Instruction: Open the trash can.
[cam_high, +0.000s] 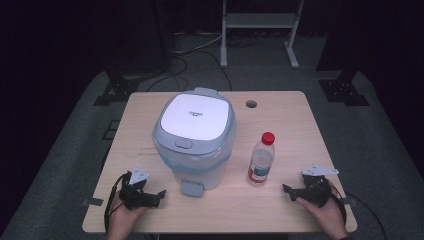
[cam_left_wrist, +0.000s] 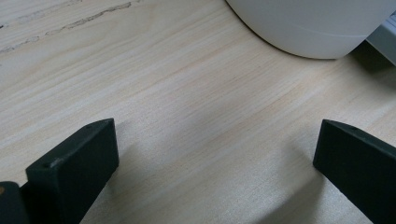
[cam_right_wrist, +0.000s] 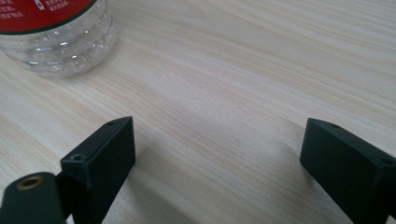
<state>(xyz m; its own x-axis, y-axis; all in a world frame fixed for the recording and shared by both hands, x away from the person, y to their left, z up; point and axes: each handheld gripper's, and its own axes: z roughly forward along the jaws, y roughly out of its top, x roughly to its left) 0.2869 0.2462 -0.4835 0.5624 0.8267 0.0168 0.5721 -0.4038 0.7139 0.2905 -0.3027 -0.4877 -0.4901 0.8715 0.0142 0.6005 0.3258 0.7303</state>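
A white pedal bin with a grey-rimmed lid, shut, stands at the table's middle, its grey pedal facing the front edge. A clear plastic bottle with a red cap and red label stands upright to its right. My left gripper rests on the table at the front left, open, nothing between its jaws; the bin's white base lies just ahead of it. My right gripper rests at the front right, open and empty, with the bottle's base a short way ahead to its left.
The light wooden table has a round cable hole at the back. Beyond the table lie floor cables and a white metal stand on grey carpet.
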